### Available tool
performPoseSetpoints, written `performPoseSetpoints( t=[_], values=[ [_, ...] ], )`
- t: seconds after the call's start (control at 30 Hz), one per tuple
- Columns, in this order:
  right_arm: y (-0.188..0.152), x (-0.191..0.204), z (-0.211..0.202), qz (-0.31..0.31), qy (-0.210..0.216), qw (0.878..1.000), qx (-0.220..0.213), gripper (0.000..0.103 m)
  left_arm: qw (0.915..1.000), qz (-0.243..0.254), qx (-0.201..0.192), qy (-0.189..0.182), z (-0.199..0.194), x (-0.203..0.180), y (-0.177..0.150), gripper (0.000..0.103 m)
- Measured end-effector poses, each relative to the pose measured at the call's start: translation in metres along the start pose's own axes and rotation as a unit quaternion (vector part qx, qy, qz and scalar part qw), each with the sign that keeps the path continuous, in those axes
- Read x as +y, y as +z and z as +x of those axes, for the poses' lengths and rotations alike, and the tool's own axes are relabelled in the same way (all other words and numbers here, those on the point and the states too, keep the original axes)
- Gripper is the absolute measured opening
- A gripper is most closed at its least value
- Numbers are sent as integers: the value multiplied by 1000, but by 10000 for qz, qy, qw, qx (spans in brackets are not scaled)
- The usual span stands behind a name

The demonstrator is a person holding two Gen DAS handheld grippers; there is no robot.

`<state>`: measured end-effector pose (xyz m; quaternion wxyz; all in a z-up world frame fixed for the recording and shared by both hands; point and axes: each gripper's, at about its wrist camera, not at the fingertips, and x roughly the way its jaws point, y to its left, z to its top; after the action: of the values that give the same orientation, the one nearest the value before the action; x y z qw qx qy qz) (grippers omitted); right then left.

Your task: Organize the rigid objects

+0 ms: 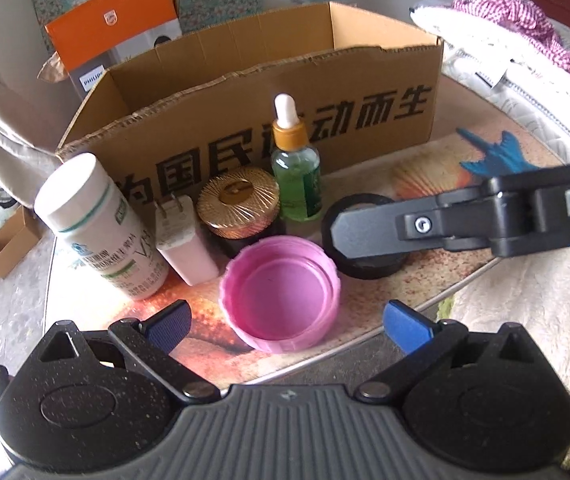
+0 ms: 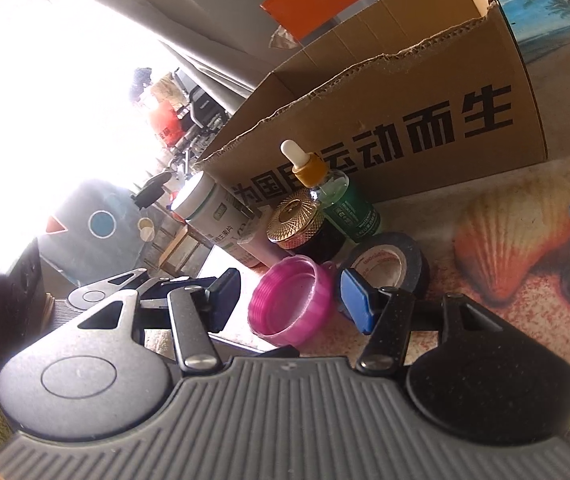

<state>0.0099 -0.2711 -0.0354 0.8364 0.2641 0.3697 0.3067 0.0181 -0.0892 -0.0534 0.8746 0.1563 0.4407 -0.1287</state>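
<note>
Though crowded, cardboard box (image 1: 245,120) behind jars

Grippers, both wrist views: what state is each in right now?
Left gripper: open, holding nothing.
Right gripper: open, pink cap between jaws, not clamped.

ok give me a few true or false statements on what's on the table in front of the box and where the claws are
1. The pink cap lies with its open side up. True.
2. The dropper bottle is inside the cardboard box. False: it stands on the table, in front of the box.
3. The left claw is shut on the pink cap. False: its fingers stand apart on either side of the cap, not touching it.
4. The white charger plug stands between the white pill bottle and the gold-lidded jar. True.
5. The black tape roll sits stacked on the jar. False: it lies on the table beside the cap.
</note>
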Motion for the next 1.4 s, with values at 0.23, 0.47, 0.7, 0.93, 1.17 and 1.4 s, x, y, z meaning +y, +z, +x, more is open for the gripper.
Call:
performPoseSetpoints(
  t=[0.23,0.47,0.7,0.93,1.17,1.4],
  values=[
    [5,-7,-3,-99,339,9994,-20,56,9990,60,362,245,9,-16,2,103],
    [5,-13,-5,-46,519,9986,-19,56,9979,21,507,399,11,-14,2,103],
    [6,-8,-4,-28,408,9992,-14,56,9991,1,364,195,8,-9,2,103],
    [2,8,-10,-61,240,9996,-151,56,9998,87,-182,-92,-14,3,-2,103],
    [-4,22,-27,-23,-445,9986,-271,56,9978,239,-562,-256,-20,7,-11,103],
    [-4,34,-10,74,-818,9966,74,54,9951,316,-879,-318,-14,12,-20,103]
  ],
)
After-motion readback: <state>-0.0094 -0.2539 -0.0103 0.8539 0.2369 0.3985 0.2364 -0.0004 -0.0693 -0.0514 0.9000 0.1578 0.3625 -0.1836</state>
